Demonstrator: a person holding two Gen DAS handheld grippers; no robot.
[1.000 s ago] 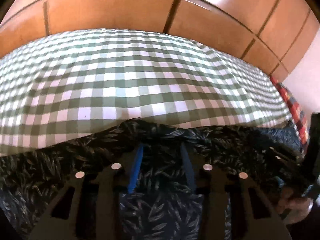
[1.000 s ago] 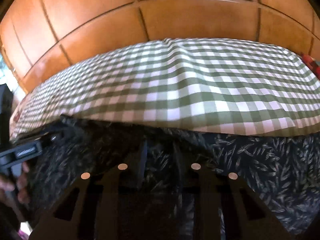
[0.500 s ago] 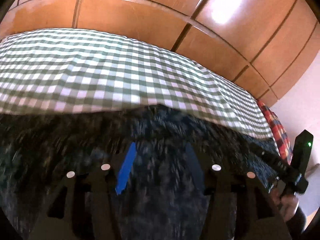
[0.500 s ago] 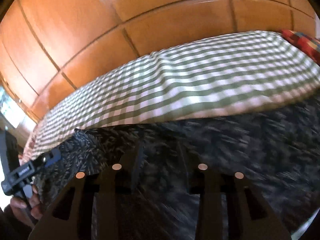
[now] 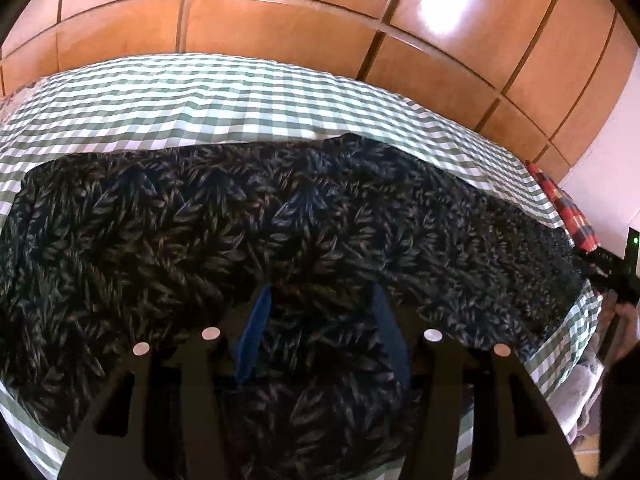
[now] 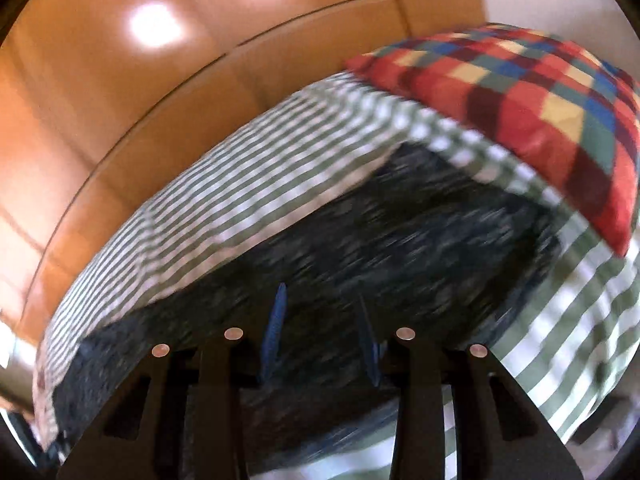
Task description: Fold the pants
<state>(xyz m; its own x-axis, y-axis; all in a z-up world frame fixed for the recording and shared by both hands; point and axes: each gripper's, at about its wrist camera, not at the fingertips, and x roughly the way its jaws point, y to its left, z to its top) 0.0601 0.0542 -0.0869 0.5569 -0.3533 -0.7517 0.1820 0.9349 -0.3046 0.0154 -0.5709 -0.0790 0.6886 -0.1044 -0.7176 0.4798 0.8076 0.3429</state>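
Pants (image 5: 248, 232), dark leaf-print, lie flat across the checked bedsheet (image 5: 168, 96). Soft, light and limp, I judge; best pinched at an edge near 9 o'clock. My left gripper (image 5: 320, 328) and right gripper (image 6: 320, 332) stand parted, holding nothing.

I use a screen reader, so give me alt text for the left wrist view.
Dark leaf-print pants lie spread on a green checked bedsheet, with the left gripper open above them. Wooden panels stand behind the bed.

checked bed (image 5: 224, 100), dark pants (image 5: 240, 224), plaid pillow (image 6: 540, 92)
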